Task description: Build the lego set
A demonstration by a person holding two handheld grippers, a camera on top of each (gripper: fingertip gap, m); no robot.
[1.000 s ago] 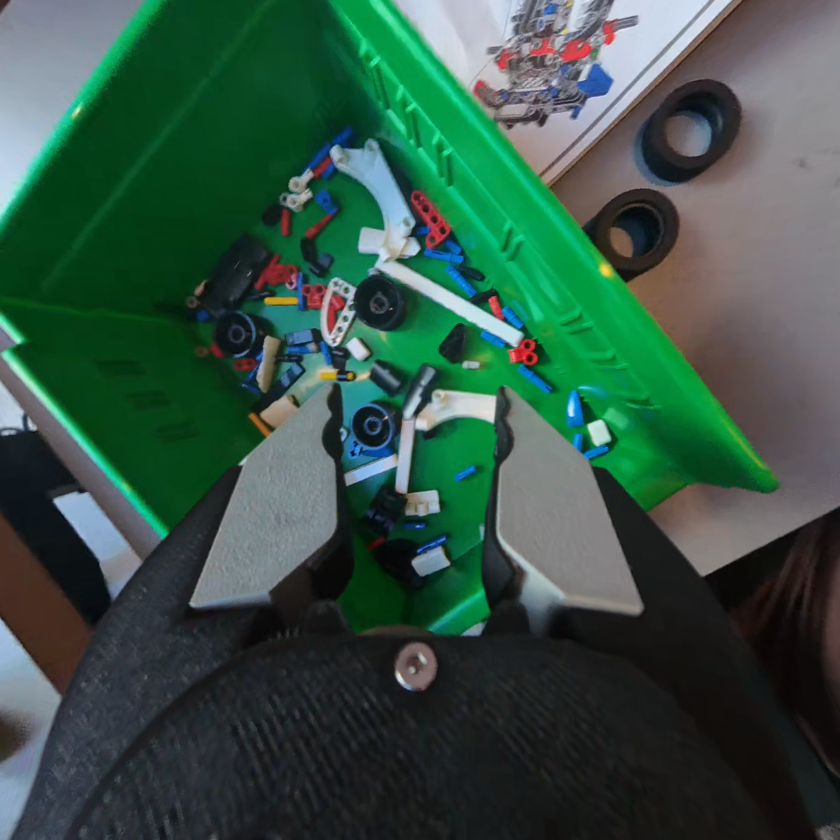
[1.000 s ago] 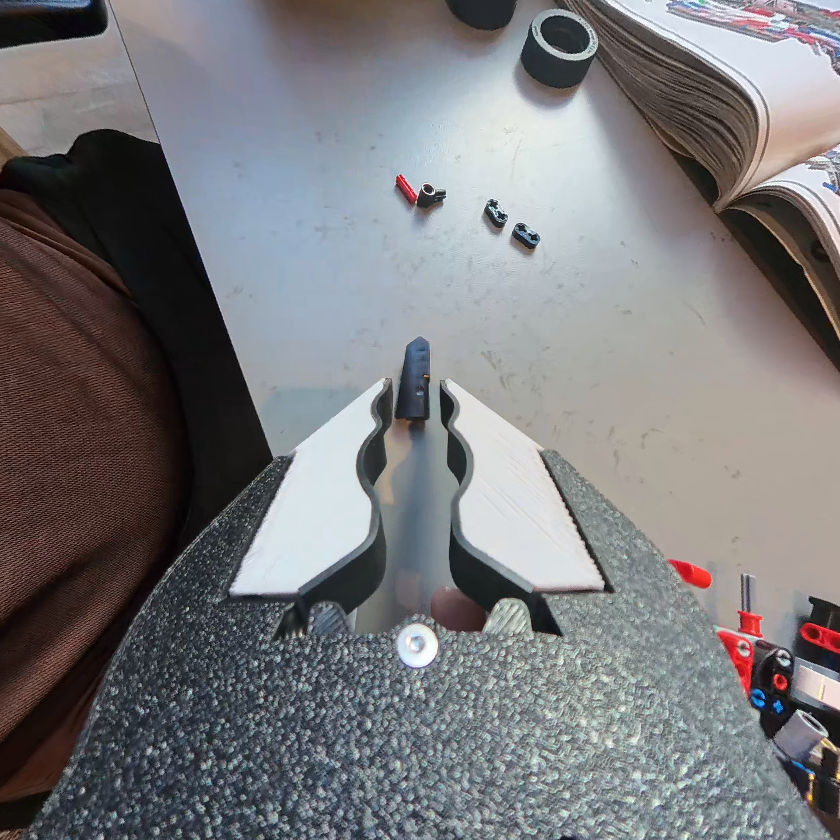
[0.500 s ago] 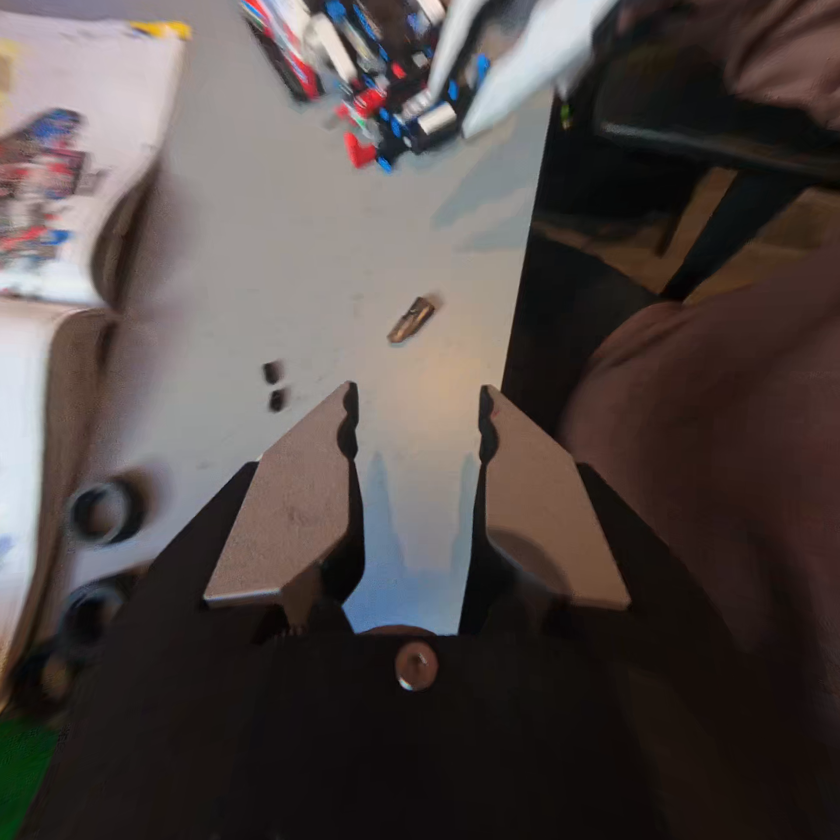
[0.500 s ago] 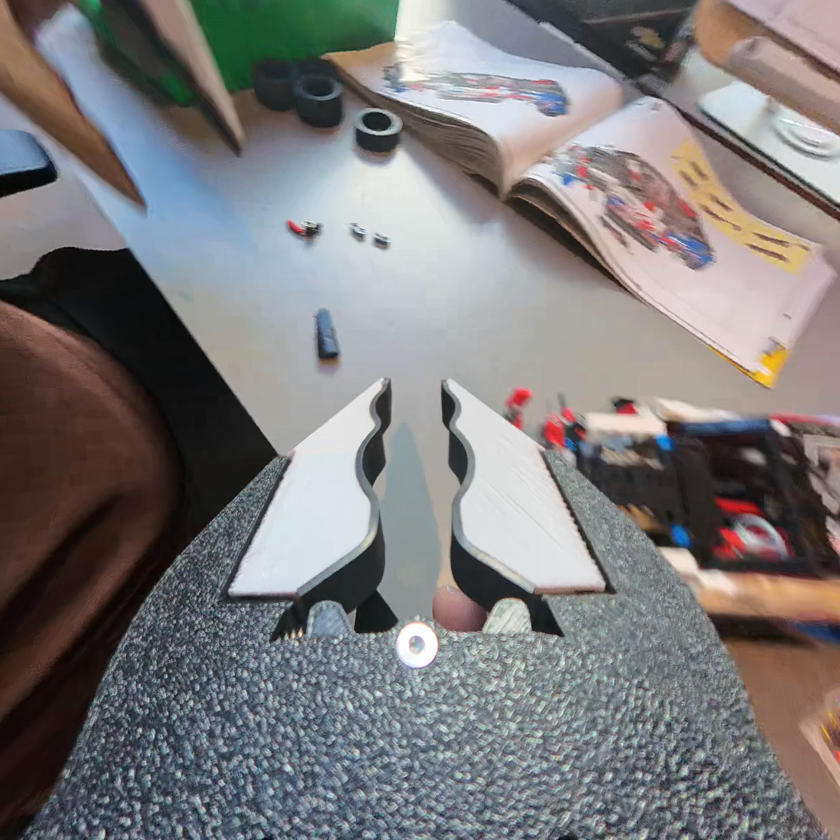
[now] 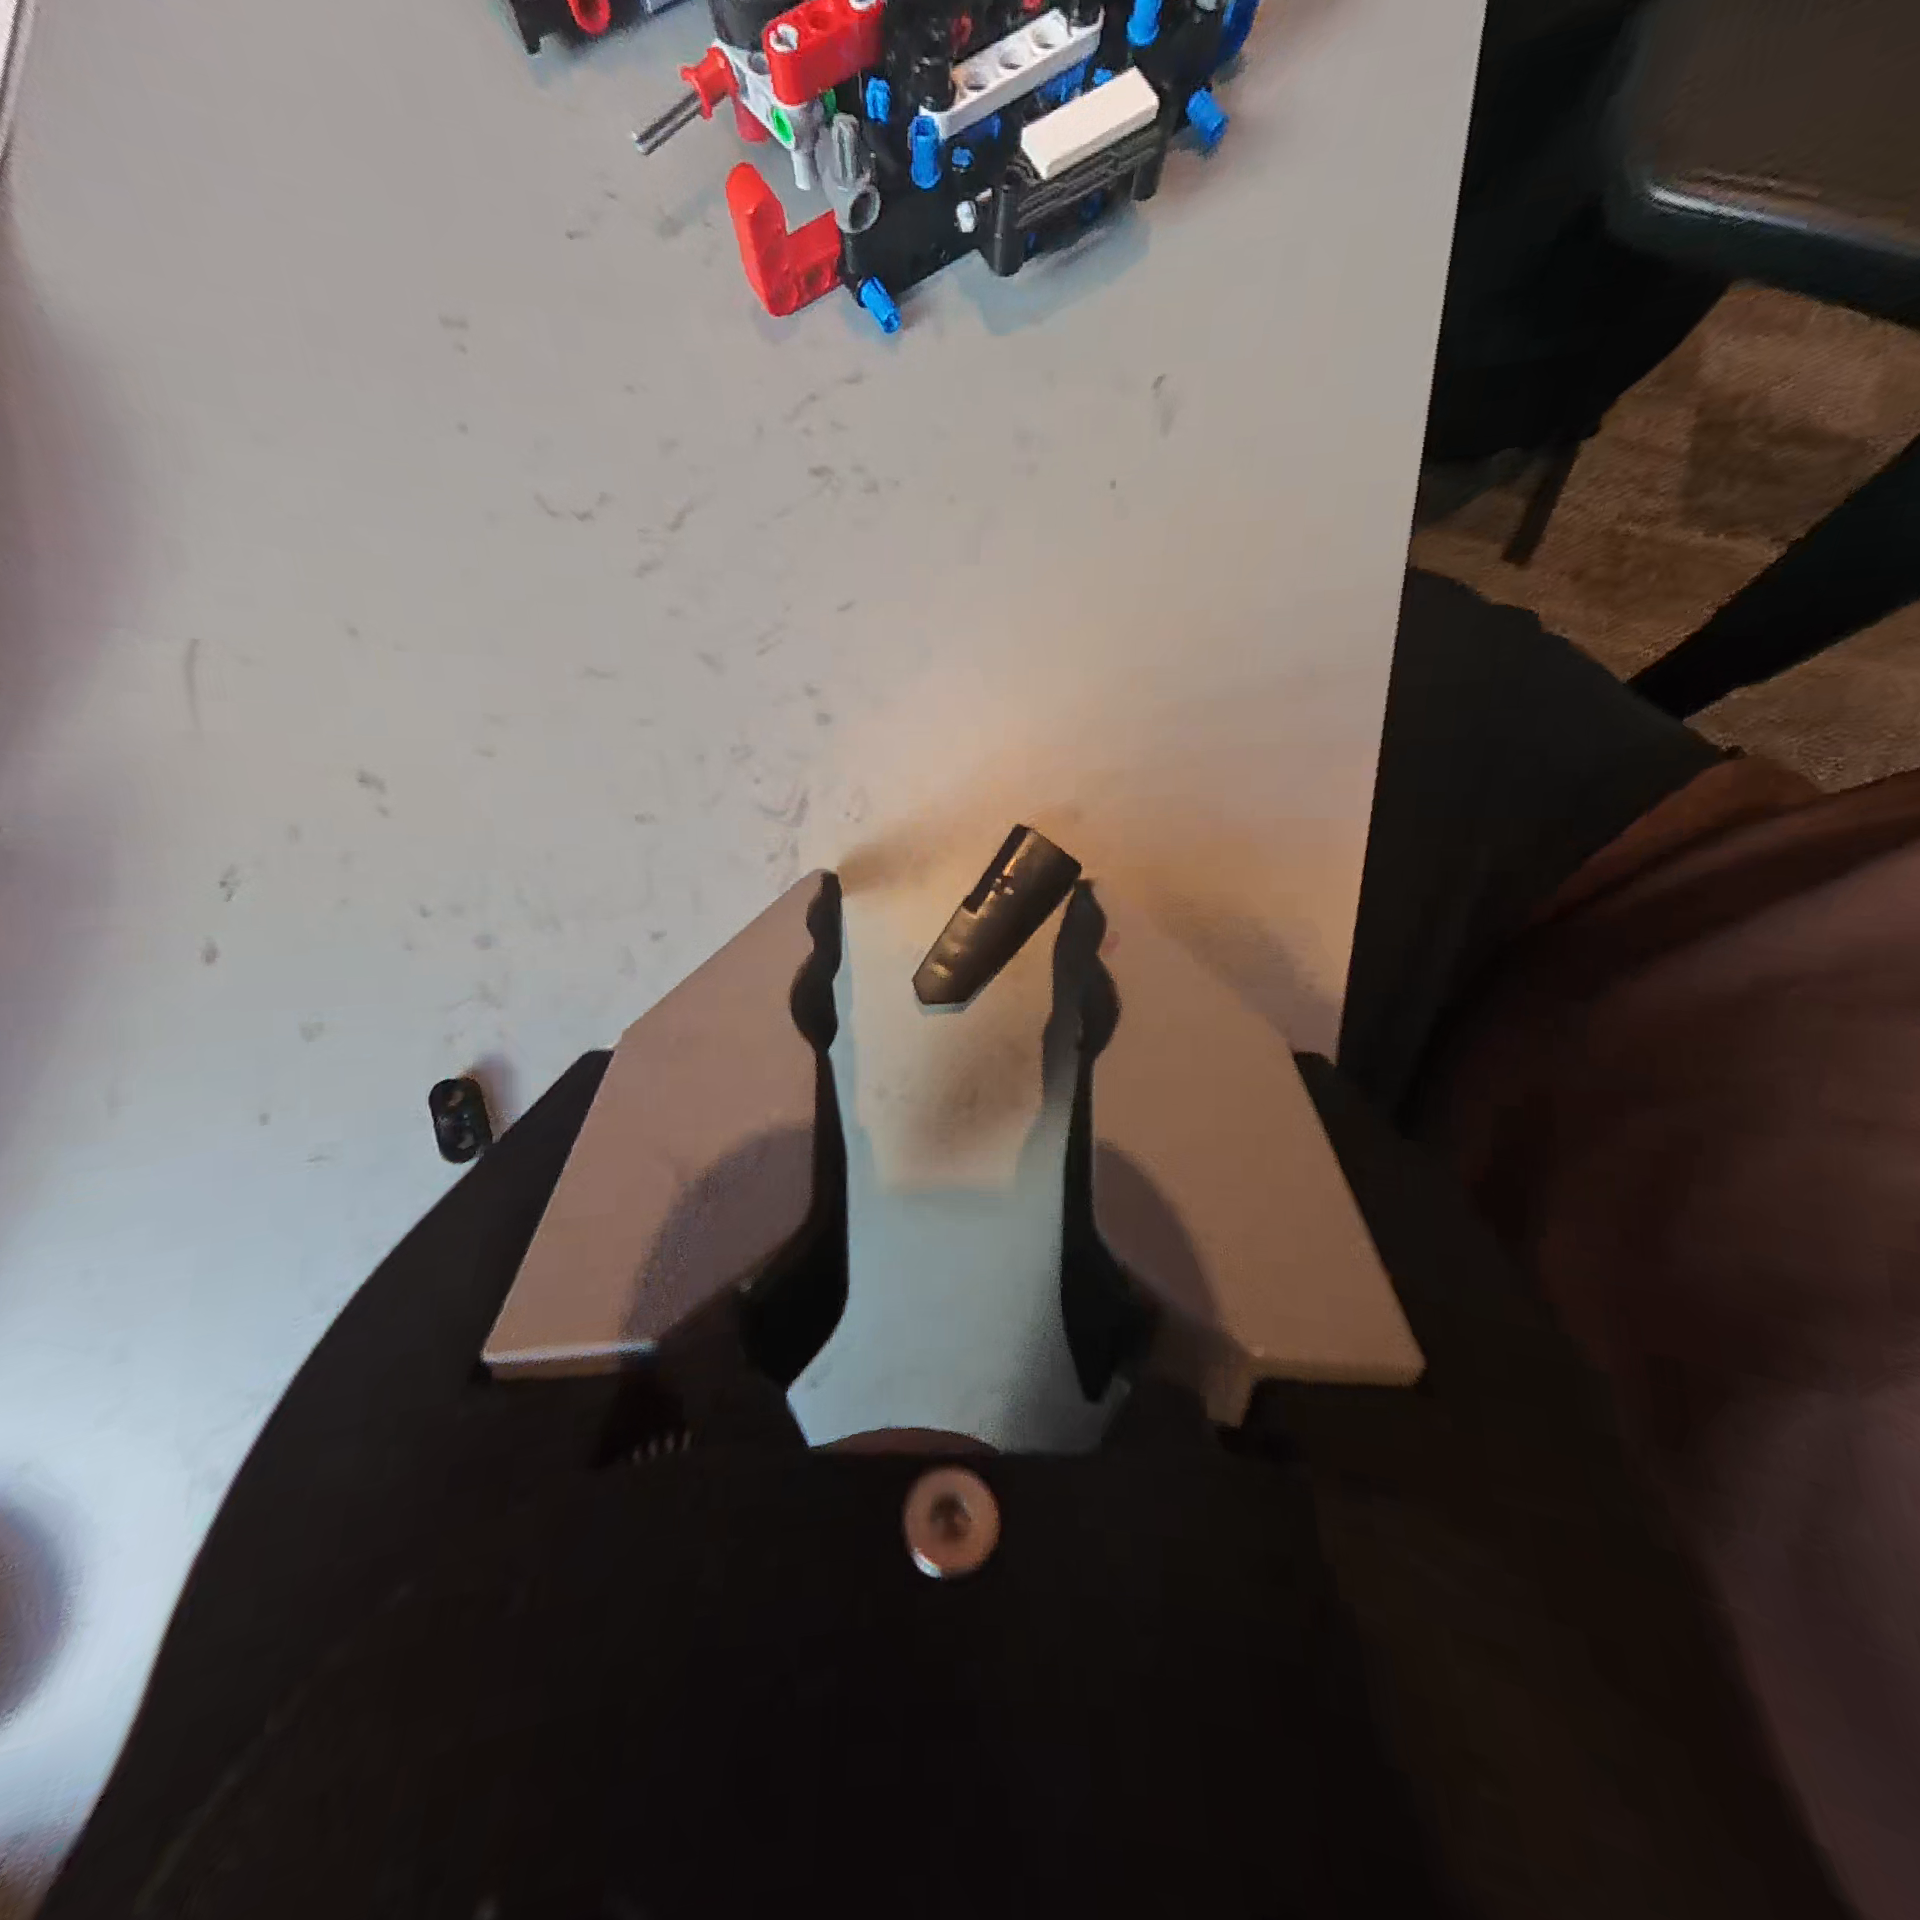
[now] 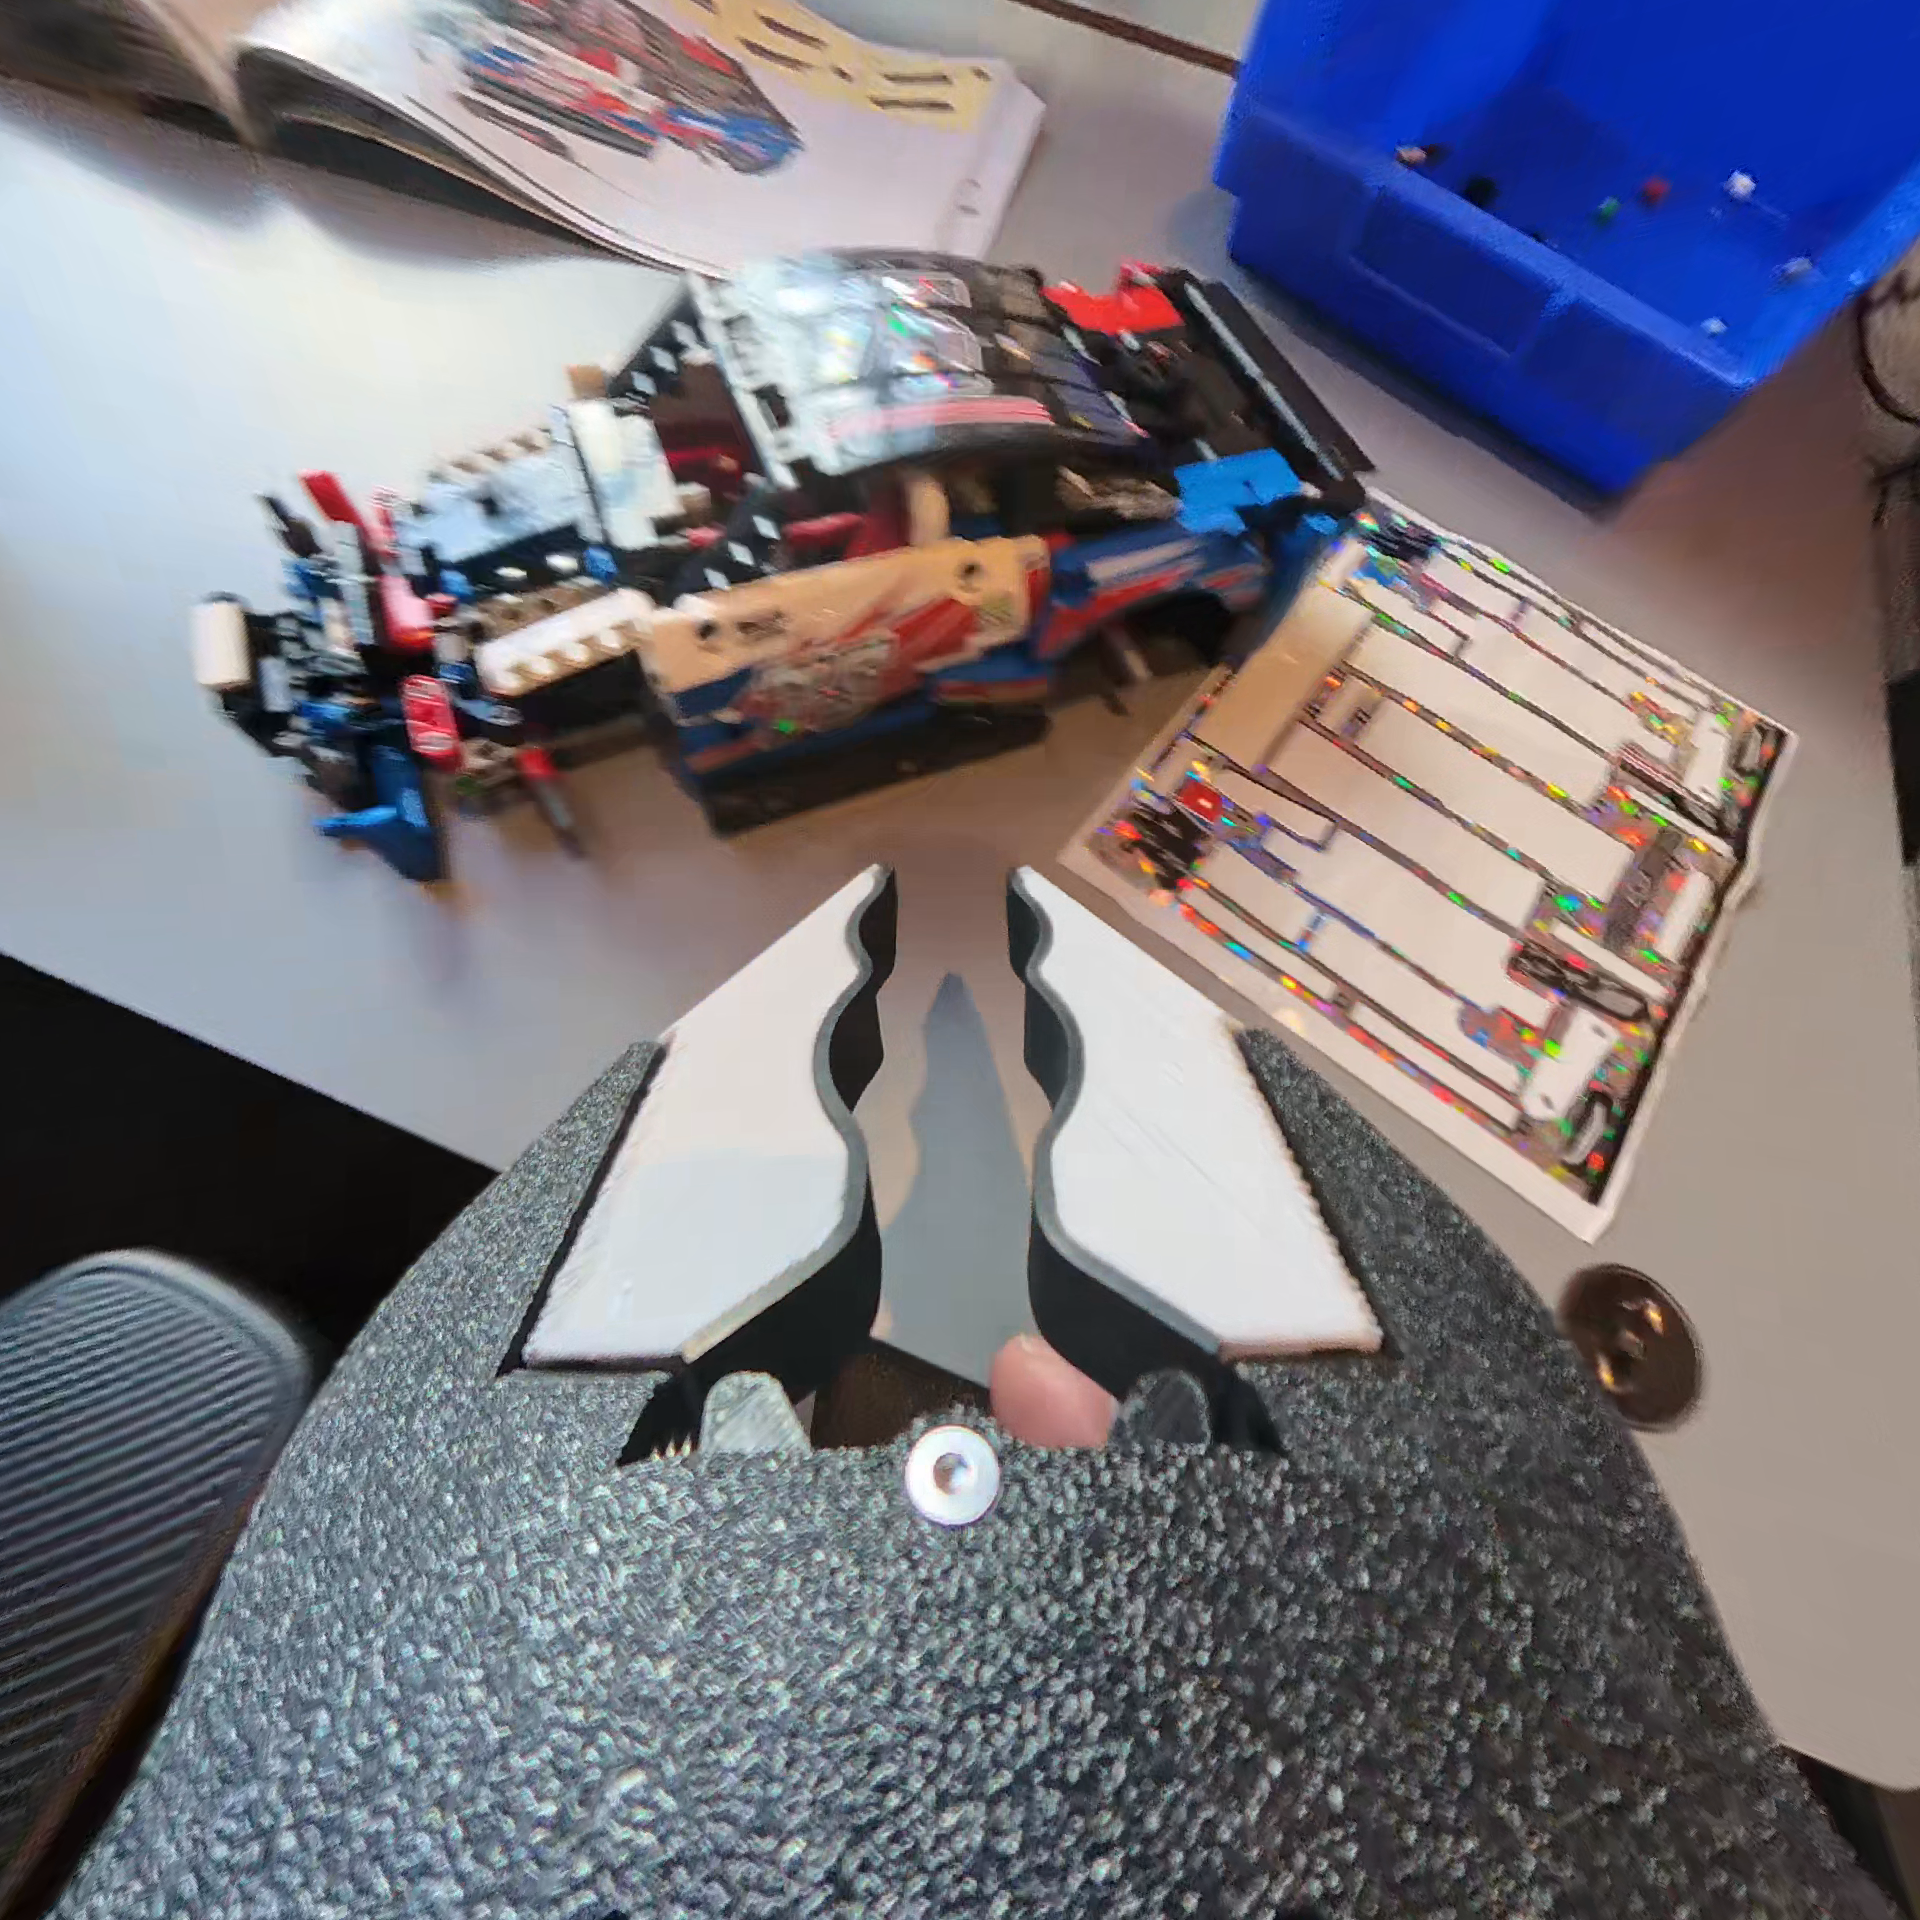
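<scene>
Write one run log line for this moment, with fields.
left gripper: open around black piece on table | right gripper: open, empty, facing car model

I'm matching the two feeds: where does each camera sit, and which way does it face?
Left wrist view: sits on the left hand-held gripper, looking down at the black piece by the table edge; open fingers show.
Right wrist view: sits on the right hand-held gripper, facing the lego car; a fingertip shows.
Shared: the grey table and the car.
</scene>
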